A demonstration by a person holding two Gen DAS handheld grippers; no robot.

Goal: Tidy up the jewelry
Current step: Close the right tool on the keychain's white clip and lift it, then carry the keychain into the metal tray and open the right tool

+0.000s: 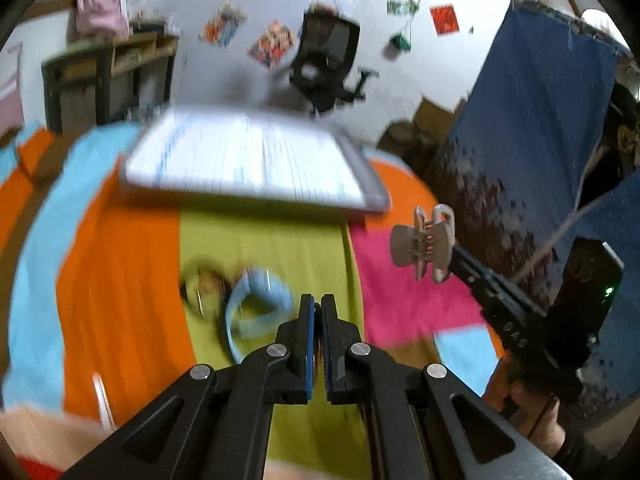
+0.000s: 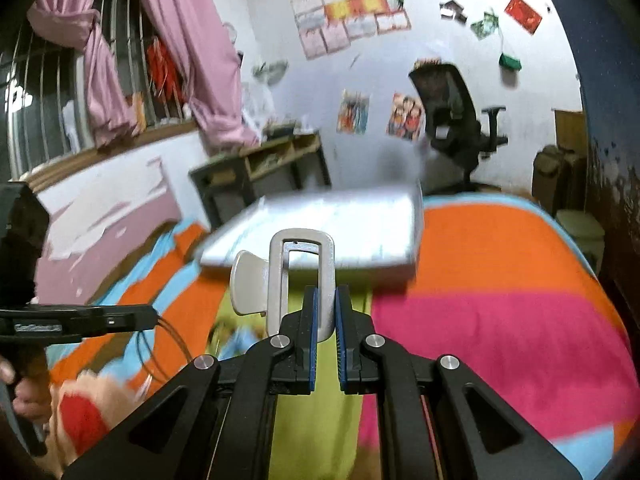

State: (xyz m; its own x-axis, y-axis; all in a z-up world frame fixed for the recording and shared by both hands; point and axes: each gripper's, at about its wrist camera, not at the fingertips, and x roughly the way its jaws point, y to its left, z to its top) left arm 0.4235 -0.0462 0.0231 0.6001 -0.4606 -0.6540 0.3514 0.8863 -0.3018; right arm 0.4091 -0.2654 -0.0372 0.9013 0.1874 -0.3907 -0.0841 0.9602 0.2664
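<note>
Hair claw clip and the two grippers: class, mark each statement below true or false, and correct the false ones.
1. The right gripper is closed on the grey hair claw clip. True.
2. The hair claw clip is lying on the blanket. False: it is held up in the air, above the striped blanket.
3. The left gripper has its jaws wide open. False: the jaws are nearly together, with something thin, too hidden to identify, between them.
4. A light blue band lies on the green stripe of the blanket. True.
5. The white organizer box sits on the office chair. False: it rests on the blanket; the black office chair stands behind it.
</note>
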